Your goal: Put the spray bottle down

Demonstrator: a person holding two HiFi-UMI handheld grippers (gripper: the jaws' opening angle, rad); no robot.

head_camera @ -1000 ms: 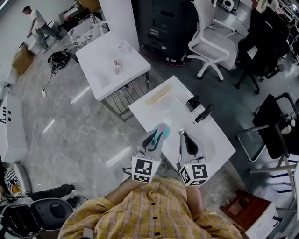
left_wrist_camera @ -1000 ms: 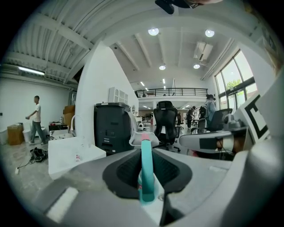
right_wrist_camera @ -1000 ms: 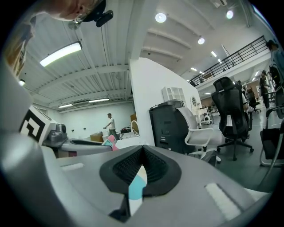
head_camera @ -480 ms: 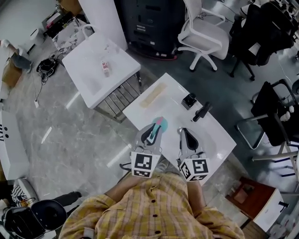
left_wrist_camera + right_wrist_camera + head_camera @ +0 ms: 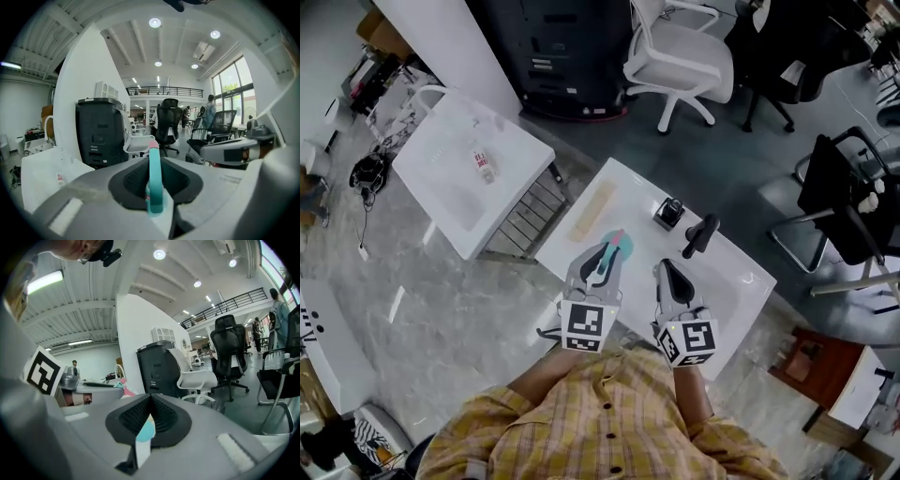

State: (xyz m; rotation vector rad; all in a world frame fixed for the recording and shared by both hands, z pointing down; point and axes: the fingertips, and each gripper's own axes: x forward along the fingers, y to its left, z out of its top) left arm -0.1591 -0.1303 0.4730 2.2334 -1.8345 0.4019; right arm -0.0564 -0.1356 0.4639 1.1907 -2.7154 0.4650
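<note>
The spray bottle [image 5: 617,249] is teal with a pink tip. It hangs over the near left part of the small white table [image 5: 733,281], and my left gripper [image 5: 605,253] is shut on it. In the left gripper view the spray bottle [image 5: 154,183] stands upright between the jaws, pink tip upward. My right gripper [image 5: 666,270] hovers just to its right over the same table. In the right gripper view my right gripper [image 5: 150,398] has its jaws meeting at the tips, and I see nothing held in them.
On the table lie a beige strip [image 5: 592,210], a small black device [image 5: 669,212] and a black handle-shaped object [image 5: 700,234]. A second white table [image 5: 441,178] with a little bottle [image 5: 482,165] stands at left. A white chair [image 5: 680,66] and a black chair [image 5: 848,202] stand beyond.
Both grippers have moved forward over the small table together, the left still holding the bottle. The table's far objects now lie closer to the fingertips.
</note>
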